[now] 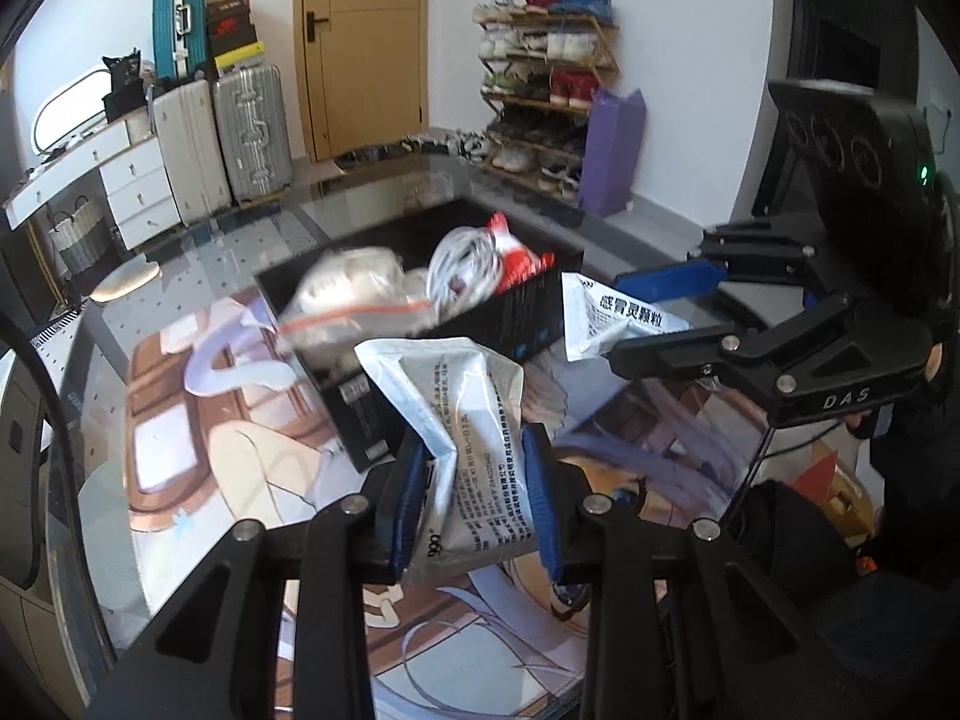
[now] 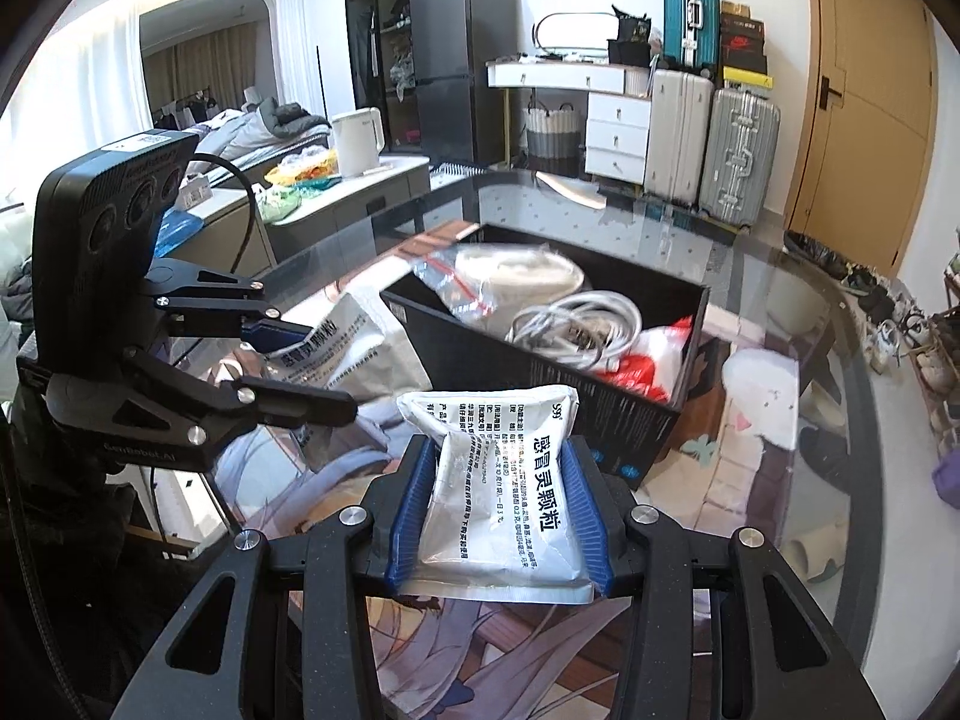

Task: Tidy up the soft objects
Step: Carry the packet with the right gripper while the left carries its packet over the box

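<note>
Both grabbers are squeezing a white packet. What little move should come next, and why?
Probably carry the right gripper forward over the black box and let its white packet drop in. The box already holds a cable coil and bagged items, and this packet sits just short of its near wall.

A zip bag in the black box is smeared by motion blur in the left wrist view, its contents unreadable. The box's near wall hides the lower part of the white cable coil and red-and-white packet. Small print on the sachet is too fine to read.
</note>
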Motion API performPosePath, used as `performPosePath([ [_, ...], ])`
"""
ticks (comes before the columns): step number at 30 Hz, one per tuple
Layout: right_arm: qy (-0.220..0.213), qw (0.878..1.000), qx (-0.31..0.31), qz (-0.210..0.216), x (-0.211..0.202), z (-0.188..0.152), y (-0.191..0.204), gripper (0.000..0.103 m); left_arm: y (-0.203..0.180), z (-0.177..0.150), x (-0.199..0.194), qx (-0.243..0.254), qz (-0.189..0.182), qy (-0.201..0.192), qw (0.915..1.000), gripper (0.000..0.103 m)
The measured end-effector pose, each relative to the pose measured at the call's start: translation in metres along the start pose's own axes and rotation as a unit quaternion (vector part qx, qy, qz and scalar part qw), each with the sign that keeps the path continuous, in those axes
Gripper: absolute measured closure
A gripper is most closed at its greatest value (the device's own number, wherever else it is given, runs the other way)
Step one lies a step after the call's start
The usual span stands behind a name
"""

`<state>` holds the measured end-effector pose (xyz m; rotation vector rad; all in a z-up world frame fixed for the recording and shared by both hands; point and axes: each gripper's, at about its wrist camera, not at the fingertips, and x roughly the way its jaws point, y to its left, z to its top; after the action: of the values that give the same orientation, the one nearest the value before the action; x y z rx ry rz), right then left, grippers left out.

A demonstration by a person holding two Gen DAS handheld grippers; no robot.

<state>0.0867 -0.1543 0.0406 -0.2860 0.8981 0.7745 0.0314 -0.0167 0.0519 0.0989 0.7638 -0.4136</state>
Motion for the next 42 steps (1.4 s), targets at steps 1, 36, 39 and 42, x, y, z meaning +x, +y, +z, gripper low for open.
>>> performPosePath([
  [1, -0.005, 1.0, 0.001, -0.001, -0.003, 0.001, 0.0, 0.059, 0.001, 0.002, -0.004, -0.003, 0.001, -0.006, 1.0, 0.073],
  [36, -0.049, 0.994, 0.086, -0.042, 0.035, 0.078, -0.065, 0.059, 0.049, 0.078, 0.039, -0.055, 0.051, -0.056, 0.9956, 0.073],
  [39, -0.034, 0.995, 0.073, -0.054, 0.047, 0.08, -0.064, 0.059, 0.052, 0.08, 0.048, -0.051, 0.06, -0.051, 0.9956, 0.073],
  [42, -0.022, 0.996, 0.058, -0.065, 0.06, 0.083, -0.062, 0.059, 0.054, 0.08, 0.057, -0.048, 0.063, -0.044, 0.9959, 0.073],
])
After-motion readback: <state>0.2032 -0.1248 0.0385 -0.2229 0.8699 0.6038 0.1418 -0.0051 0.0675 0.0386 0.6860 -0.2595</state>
